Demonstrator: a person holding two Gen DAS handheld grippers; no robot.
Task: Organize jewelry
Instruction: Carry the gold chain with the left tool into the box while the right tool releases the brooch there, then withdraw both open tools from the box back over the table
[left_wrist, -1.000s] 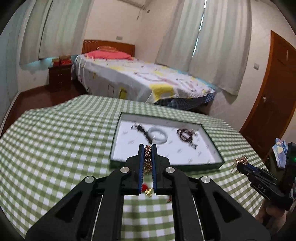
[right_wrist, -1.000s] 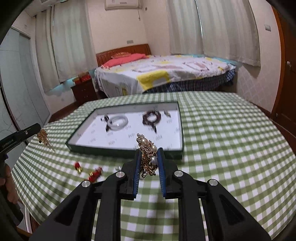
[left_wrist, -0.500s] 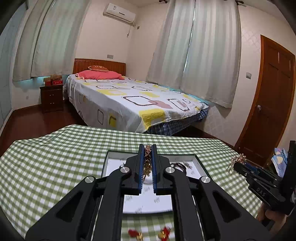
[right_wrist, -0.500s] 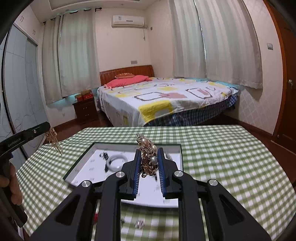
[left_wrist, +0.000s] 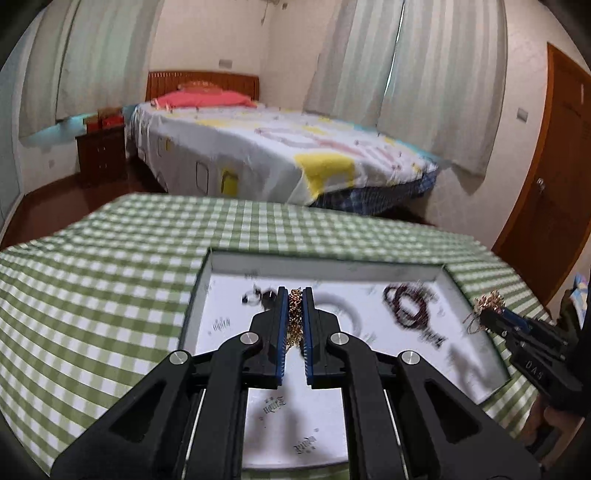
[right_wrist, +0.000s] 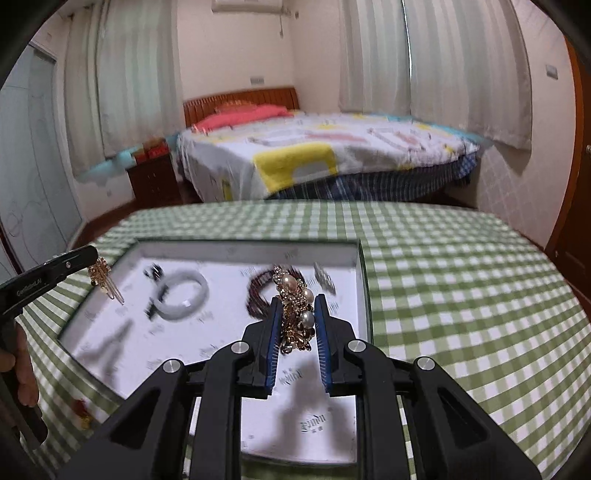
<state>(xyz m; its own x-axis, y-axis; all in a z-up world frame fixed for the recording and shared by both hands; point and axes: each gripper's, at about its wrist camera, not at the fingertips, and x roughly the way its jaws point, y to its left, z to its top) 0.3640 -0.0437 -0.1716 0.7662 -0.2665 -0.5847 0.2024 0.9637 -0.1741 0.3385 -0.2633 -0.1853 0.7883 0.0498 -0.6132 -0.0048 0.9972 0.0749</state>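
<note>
My left gripper (left_wrist: 295, 295) is shut on a gold chain earring (left_wrist: 294, 321) above the white-lined jewelry tray (left_wrist: 325, 258). In the right wrist view that gripper (right_wrist: 90, 258) enters from the left, its gold tassel earring (right_wrist: 105, 278) dangling over the tray's left edge. My right gripper (right_wrist: 295, 301) is shut on a gold earring with pearls (right_wrist: 297, 314) over the tray (right_wrist: 364, 295), near its right side. Inside the tray lie a white bangle (right_wrist: 183, 295), a dark bead bracelet (right_wrist: 256, 295) and a small dark piece (left_wrist: 255, 297).
The tray sits on a round table with a green checked cloth (right_wrist: 461, 295). Small red pieces (right_wrist: 79, 406) lie on the cloth left of the tray. A hand (right_wrist: 22, 369) holds the left gripper. Beyond the table stand a bed (left_wrist: 277, 147) and a wooden door (left_wrist: 554, 184).
Both grippers have come forward and down from a raised position and now hang over the tray. Each still holds its earring.
</note>
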